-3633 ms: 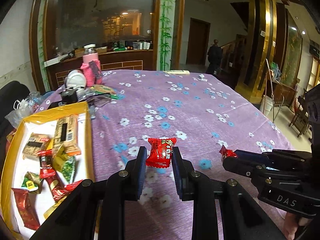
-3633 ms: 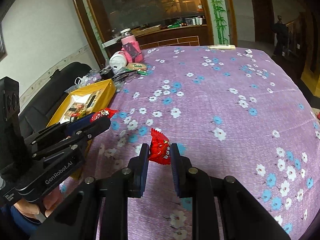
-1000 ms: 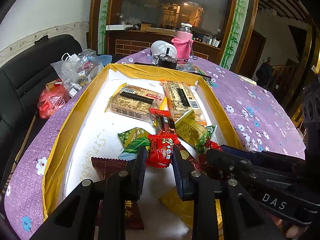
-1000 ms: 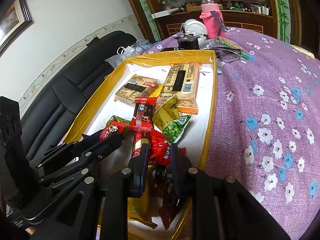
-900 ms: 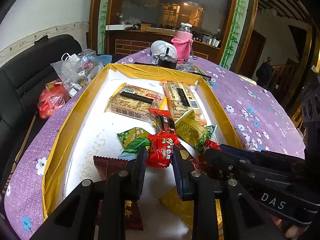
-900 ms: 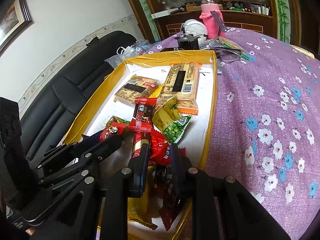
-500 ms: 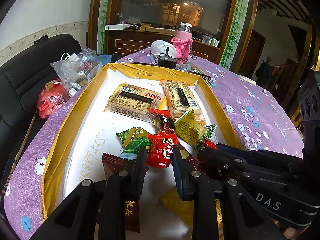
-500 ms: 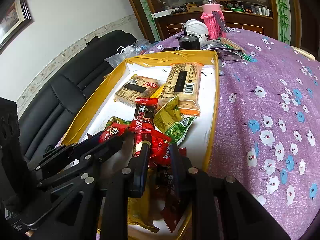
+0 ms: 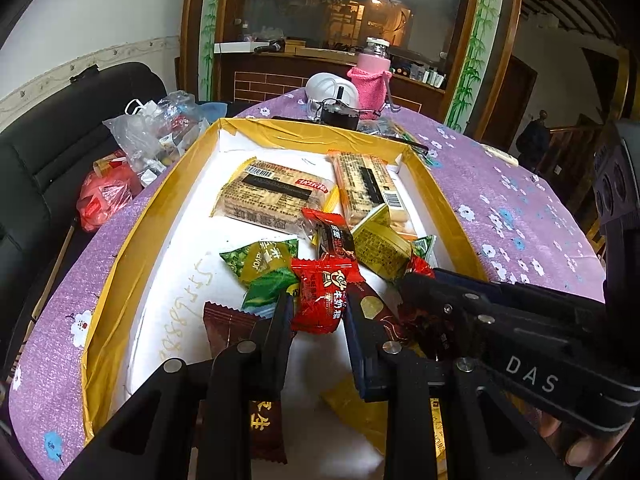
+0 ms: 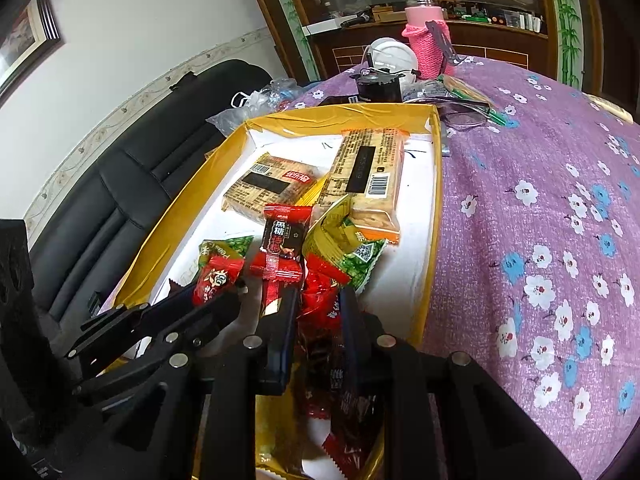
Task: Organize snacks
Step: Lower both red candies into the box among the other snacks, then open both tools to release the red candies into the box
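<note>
My left gripper (image 9: 316,312) is shut on a red candy packet (image 9: 324,296) and holds it low over the yellow-rimmed box (image 9: 132,248). The same gripper (image 10: 236,286) and its candy (image 10: 216,278) show at the left of the right wrist view. My right gripper (image 10: 318,304) is shut on another red candy (image 10: 320,292), also over the box (image 10: 434,240); it appears in the left wrist view (image 9: 412,276) with the candy (image 9: 418,266) at its tips. Several snacks lie in the box, among them two cracker packs (image 9: 276,196) and green packets (image 9: 264,264).
The box sits on a purple flowered tablecloth (image 10: 540,220). Behind it stand a pink bottle (image 10: 424,32), a white helmet-like object (image 10: 390,56) and a black item (image 10: 378,86). Plastic bags (image 9: 156,132) and a black sofa (image 9: 44,168) lie to the left.
Since 3.6 s ago both grippers carried their red candies from the open tablecloth to over the box. In the last second they have drifted slightly, jaws still shut.
</note>
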`<action>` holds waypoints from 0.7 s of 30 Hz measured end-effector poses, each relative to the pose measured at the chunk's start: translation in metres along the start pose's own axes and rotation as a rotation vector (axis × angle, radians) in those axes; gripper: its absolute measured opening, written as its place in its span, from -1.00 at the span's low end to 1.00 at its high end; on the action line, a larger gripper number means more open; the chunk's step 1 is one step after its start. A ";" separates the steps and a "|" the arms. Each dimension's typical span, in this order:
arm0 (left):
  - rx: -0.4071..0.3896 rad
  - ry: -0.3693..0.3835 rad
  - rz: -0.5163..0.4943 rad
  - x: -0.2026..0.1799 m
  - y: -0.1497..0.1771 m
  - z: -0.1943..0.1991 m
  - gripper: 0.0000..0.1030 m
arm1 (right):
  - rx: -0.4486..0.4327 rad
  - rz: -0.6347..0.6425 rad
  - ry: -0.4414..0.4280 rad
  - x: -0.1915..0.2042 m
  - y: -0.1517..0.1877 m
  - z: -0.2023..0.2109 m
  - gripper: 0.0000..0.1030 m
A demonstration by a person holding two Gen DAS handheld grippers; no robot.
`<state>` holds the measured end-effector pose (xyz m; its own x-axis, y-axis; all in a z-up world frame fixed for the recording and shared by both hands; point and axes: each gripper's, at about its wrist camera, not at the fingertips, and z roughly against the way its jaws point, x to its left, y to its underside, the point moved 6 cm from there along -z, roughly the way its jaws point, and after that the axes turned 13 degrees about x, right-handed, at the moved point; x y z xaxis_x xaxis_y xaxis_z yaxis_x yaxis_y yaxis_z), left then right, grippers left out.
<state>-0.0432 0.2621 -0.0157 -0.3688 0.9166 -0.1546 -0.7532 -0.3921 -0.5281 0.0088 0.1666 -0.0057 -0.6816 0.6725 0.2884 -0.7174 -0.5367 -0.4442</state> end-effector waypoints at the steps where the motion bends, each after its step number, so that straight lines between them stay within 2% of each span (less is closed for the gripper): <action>1: 0.001 0.000 0.000 0.000 0.000 0.000 -0.48 | 0.001 0.000 0.001 0.000 -0.001 -0.001 -0.60; 21: 0.013 0.002 0.005 0.001 0.001 -0.003 -0.48 | 0.017 0.031 0.045 0.000 -0.007 -0.006 -0.60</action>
<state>-0.0429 0.2625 -0.0186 -0.3715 0.9148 -0.1586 -0.7583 -0.3975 -0.5166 0.0146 0.1737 -0.0079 -0.6964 0.6776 0.2364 -0.6989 -0.5654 -0.4380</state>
